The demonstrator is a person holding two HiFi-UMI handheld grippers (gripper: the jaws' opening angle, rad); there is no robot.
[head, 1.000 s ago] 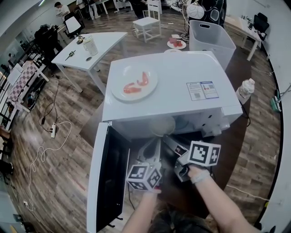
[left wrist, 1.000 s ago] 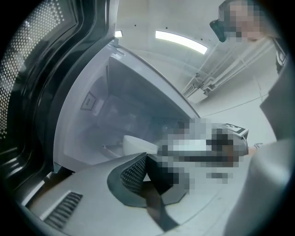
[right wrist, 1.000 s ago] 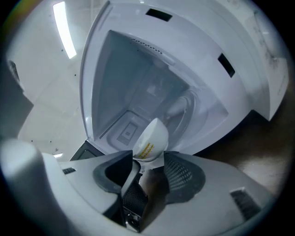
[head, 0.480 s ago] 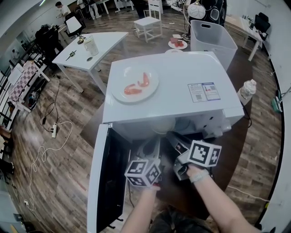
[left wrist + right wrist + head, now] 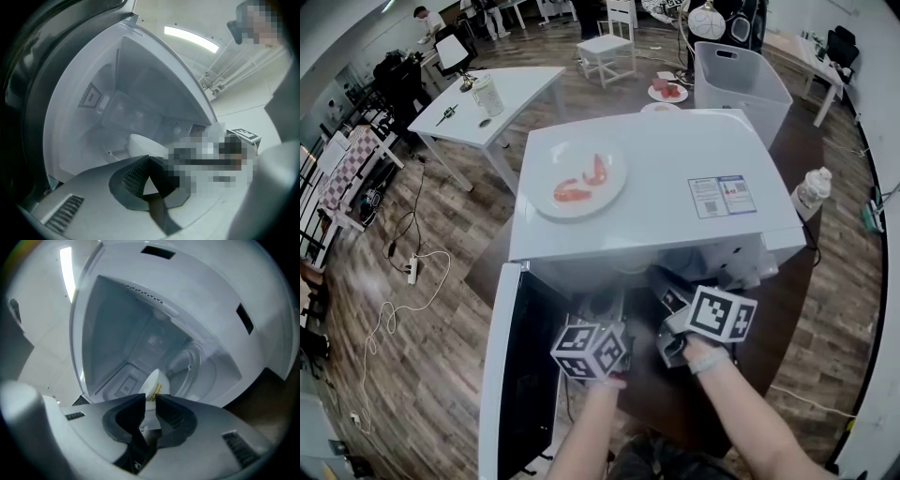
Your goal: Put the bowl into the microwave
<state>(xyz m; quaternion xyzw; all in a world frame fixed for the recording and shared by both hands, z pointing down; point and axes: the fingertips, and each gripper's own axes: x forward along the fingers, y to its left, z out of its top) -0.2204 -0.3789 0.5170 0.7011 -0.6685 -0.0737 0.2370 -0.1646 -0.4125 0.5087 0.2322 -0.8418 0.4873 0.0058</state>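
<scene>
Your right claw (image 5: 149, 401), jaws just closing, clamped on the bowl (image 5: 154, 383) rim inside the microwave (image 5: 197, 301); left claw (image 5: 146, 161) together.

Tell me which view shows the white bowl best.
Right gripper view: the white bowl, yellow print visible, is close and centred. The left gripper view shows only its plain white side; the head view barely shows it.

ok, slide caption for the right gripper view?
Right gripper, jaws just closing, pinches the white bowl by its rim inside the open microwave.
</scene>
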